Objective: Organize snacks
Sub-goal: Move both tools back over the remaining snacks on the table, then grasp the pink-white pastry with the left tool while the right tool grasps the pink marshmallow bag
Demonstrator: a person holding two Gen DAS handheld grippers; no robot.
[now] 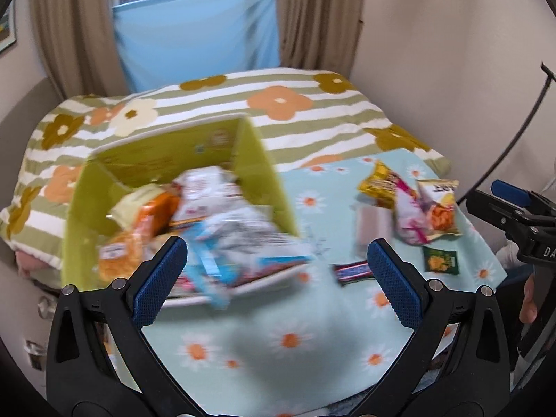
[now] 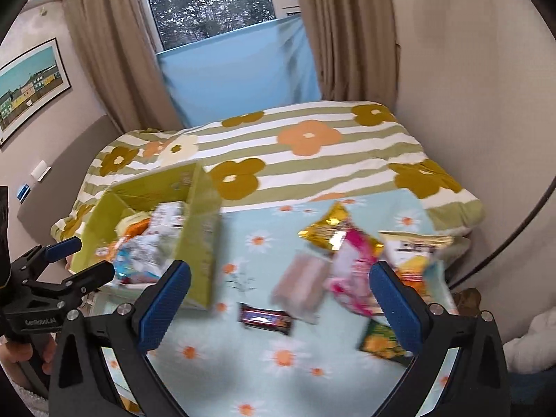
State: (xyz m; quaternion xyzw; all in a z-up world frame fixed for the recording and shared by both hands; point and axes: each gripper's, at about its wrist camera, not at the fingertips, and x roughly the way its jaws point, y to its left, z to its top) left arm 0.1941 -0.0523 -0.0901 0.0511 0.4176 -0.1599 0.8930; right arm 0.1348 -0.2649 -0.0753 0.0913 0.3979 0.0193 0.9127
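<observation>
- My left gripper [image 1: 276,274] is hanging over the daisy cloth [image 1: 243,344] with jaws wide apart, gripping nothing.
- My right gripper [image 2: 279,299] is doing the same, jaws spread, nothing between the pads [image 2: 166,309].
- The green box [image 1: 264,173] is sitting at the cloth's left end, against the striped flower blanket [image 1: 278,104]; its near wall is hiding behind my left finger.
- Snack packs [image 1: 222,222] are filling the box, but blur is smearing them together: an orange pack, a white one and a blue-and-white one are showing, labels unreadable.
- Loose snacks are lying right of the box: gold packet [image 2: 326,229], pink packet [image 2: 354,264], a white and orange chip bag [image 1: 439,208] partly overlapping each other.
- A pale pinkish pack [image 2: 302,285] is blurring badly; can't tell what it is.
- Dark bar [image 2: 266,318] is lying flat, alone, in front of the pile.
- Small green packet [image 1: 440,260] is lying near the cloth's right edge; in the right wrist view my right finger is cutting it off.
- Each gripper is poking in at the other view's edge, cropped; a bit of hand [image 2: 21,351] is showing on the left handle.
</observation>
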